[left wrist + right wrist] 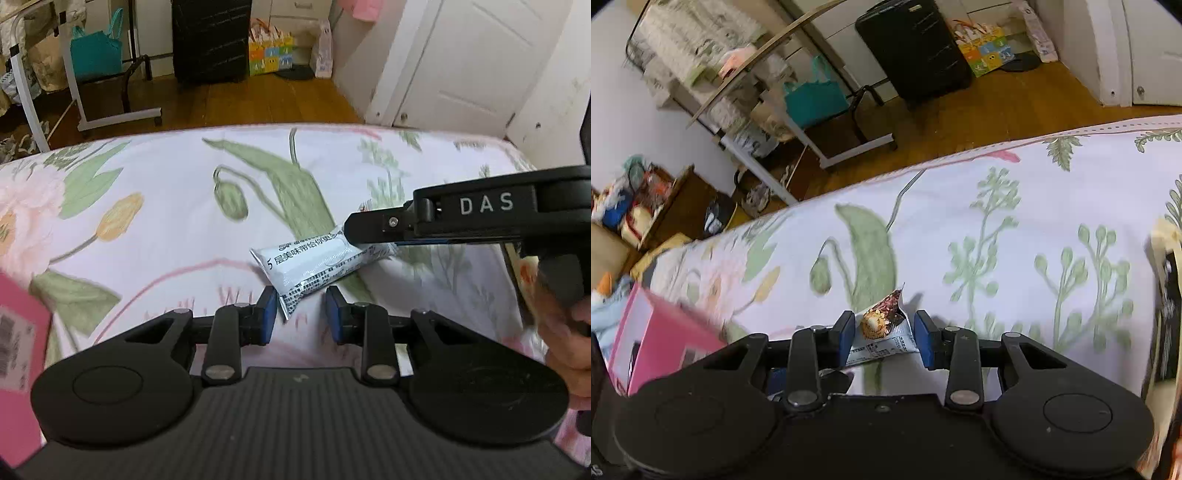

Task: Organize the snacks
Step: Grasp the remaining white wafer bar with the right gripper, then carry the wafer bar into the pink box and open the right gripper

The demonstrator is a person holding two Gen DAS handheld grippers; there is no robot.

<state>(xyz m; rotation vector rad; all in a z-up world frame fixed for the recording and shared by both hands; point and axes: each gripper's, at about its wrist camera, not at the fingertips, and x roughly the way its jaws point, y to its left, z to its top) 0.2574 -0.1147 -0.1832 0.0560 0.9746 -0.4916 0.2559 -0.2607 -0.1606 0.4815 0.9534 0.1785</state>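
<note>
A silver snack packet point(314, 264) with black print is held above the flowered bed sheet point(166, 206). My right gripper point(354, 230) comes in from the right and grips the packet's far end. In the right wrist view the packet point(882, 332) sits between the blue pads, and my right gripper point(884, 338) is shut on it. My left gripper point(300, 314) is open, its blue pads on either side of the packet's near end, not touching. A pink box point(18, 332) is at the left edge; it also shows in the right wrist view point(661, 339).
The bed's far edge drops to a wooden floor point(258, 99). Beyond stand a black suitcase point(210, 37), a teal bag point(96, 51), a white-framed table point(77, 92) and a white door point(461, 62). A dark and cream object point(1167, 314) lies on the sheet at the right.
</note>
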